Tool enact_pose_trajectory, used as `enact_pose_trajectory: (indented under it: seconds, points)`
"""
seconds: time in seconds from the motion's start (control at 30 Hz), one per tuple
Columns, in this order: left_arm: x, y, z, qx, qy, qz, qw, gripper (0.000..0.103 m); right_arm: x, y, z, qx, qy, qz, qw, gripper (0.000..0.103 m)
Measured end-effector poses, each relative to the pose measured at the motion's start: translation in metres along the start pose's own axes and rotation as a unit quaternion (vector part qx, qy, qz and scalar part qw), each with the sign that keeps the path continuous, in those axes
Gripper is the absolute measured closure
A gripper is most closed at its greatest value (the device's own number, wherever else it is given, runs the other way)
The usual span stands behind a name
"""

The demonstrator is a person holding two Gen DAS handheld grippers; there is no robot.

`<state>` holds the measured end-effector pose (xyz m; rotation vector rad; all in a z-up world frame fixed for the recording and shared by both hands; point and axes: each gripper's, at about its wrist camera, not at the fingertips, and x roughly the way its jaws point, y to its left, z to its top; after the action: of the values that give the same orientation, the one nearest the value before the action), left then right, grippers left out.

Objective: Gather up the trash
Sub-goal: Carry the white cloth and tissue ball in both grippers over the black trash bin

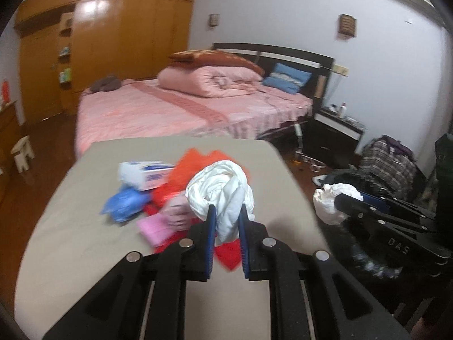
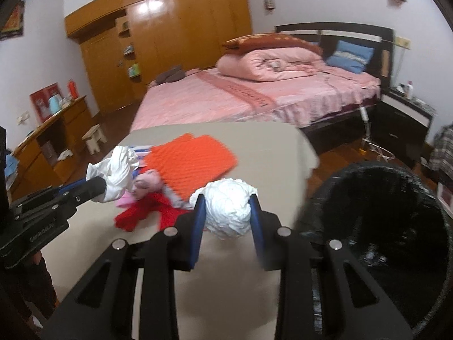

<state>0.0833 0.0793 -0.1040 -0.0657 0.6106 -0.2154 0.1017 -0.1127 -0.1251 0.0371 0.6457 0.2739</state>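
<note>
Blue-padded fingers (image 1: 211, 226) of the left gripper (image 1: 226, 221) sit closest in the left wrist view, pinched narrow on a crumpled white cloth wad (image 1: 223, 192) that is lifted above the tabletop (image 1: 85, 226). Behind it lie an orange mat (image 1: 195, 158), a white tissue box (image 1: 144, 174), a blue plastic wrapper (image 1: 124, 202) and a pink packet (image 1: 158, 226). Off the tabletop's right edge, the right gripper (image 1: 339, 198) carries a white paper ball (image 1: 328, 204) over the black-lined trash bin (image 1: 365, 187).

From the right wrist, that gripper's fingers (image 2: 256, 215) clamp the white paper ball (image 2: 229, 206) at a middling width, near the tabletop's right edge, with the bin (image 2: 376, 226) gaping just to the right and lower. Red fabric (image 2: 147, 212) lies beside the mat.

Judging from this, the step is the drop: carry the ball fully over the dark opening before spreading the fingers, so it falls inside and misses the rim. The left load should follow by the same path, held firmly since loose folds hang down.
</note>
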Motion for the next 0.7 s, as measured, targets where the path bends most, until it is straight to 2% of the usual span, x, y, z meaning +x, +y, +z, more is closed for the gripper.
enact_pose_trajectory:
  seconds: [0.33, 0.7]
  points:
    - [0.028, -0.086, 0.011, 0.053, 0.009, -0.093, 0.9942, 0.088, -0.030, -0.084, -0.018, 0.052, -0.006, -0.105, 0.993, 0.073]
    - [0.062, -0.172, 0.018, 0.091, 0.024, -0.174, 0.9802, 0.088, -0.065, -0.159, -0.032, 0.091, -0.016, -0.191, 0.977, 0.072]
